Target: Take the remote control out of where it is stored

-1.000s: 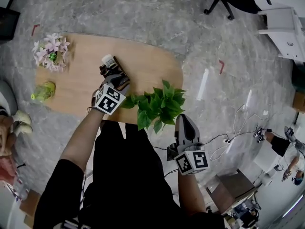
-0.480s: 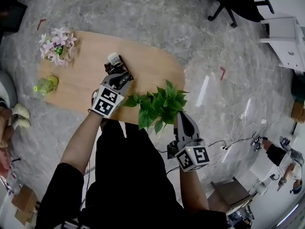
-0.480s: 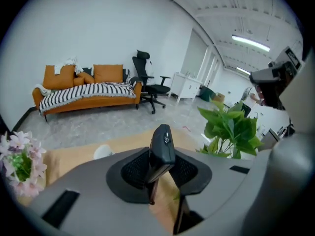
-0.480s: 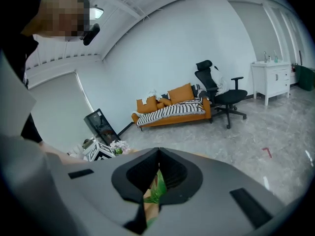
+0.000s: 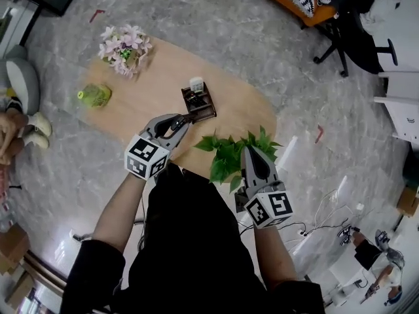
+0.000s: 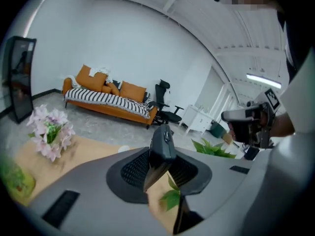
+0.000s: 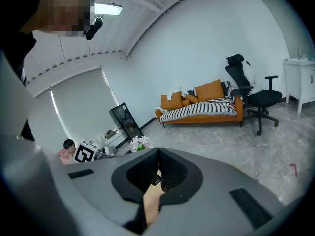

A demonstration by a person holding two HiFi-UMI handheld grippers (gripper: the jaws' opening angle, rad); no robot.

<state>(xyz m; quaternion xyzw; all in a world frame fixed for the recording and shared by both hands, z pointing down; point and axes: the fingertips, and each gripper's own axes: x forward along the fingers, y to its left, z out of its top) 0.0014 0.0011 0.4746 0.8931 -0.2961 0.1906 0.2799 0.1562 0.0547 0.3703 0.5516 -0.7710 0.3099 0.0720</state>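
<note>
The dark remote control (image 6: 162, 140) stands upright between my left gripper's (image 6: 160, 157) jaws, which are shut on its lower part. In the head view that left gripper (image 5: 178, 124) hovers over the wooden table (image 5: 150, 100) with the remote control (image 5: 174, 120), a short way in front of the dark brown storage rack (image 5: 201, 106). A white container (image 5: 196, 84) stands in the rack. My right gripper (image 5: 251, 153) hangs above the potted plant (image 5: 230, 157) at the table's near edge, and its tips (image 7: 158, 160) meet with nothing between them.
Pink flowers (image 5: 124, 46) and a green object (image 5: 94, 95) sit on the table's left part. An orange sofa (image 6: 109, 101) and a black office chair (image 6: 166, 113) stand beyond the table. A person (image 5: 12, 126) is at the far left on the floor.
My left gripper closed on the remote at the rack, then drew back toward me with it. The right gripper moved up over the plant. The head view shifted.
</note>
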